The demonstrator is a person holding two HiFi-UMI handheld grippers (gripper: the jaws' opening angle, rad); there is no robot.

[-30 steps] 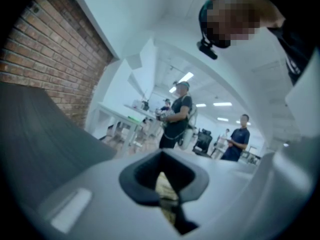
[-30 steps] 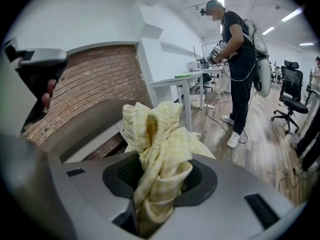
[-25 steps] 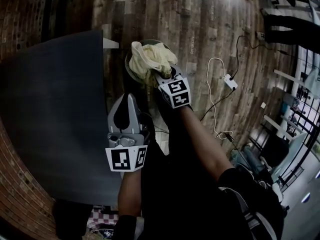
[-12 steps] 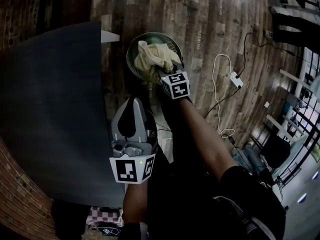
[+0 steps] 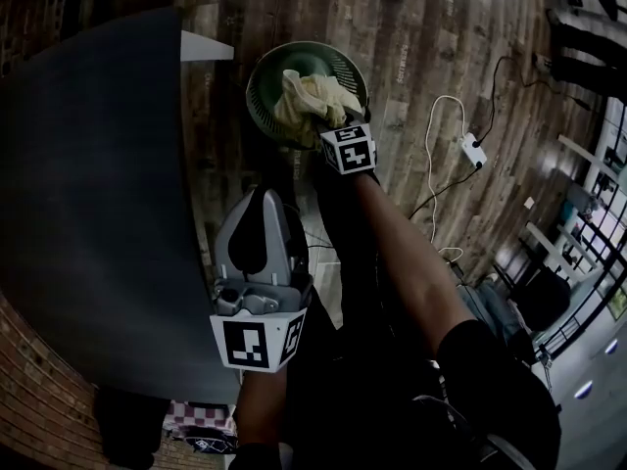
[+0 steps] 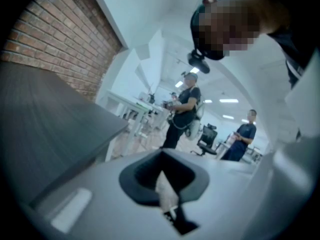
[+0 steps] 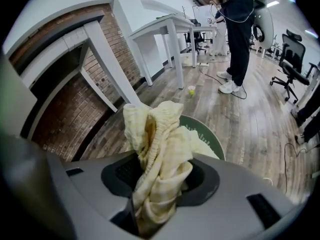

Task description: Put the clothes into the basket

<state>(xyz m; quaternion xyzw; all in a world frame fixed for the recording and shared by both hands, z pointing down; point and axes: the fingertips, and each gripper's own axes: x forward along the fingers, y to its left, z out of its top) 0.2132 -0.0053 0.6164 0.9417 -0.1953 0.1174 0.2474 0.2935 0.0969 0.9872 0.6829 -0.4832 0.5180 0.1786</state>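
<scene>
A pale yellow garment (image 5: 307, 99) hangs bunched over the round green basket (image 5: 263, 74) on the wooden floor. My right gripper (image 5: 317, 123) is shut on it from above, pointing steeply down. In the right gripper view the cloth (image 7: 161, 149) fills the gap between the jaws of that gripper (image 7: 161, 181), with the basket rim (image 7: 212, 136) just behind it. The jaws have just been opening a little, with the cloth still pinched between them. My left gripper (image 5: 261, 200) hovers nearer me beside the table, shut with nothing in it; the left gripper view shows this gripper (image 6: 162, 184) with only a thin slit.
A large dark grey table (image 5: 88, 194) fills the left side, its white edge (image 5: 208, 47) close to the basket. A white power strip (image 5: 473, 150) and cable lie on the floor to the right. People (image 7: 237, 34), white desks and office chairs stand farther off.
My right gripper has sunk with the yellow garment toward the basket, and the green rim now shows around the cloth. The left gripper has dropped a little.
</scene>
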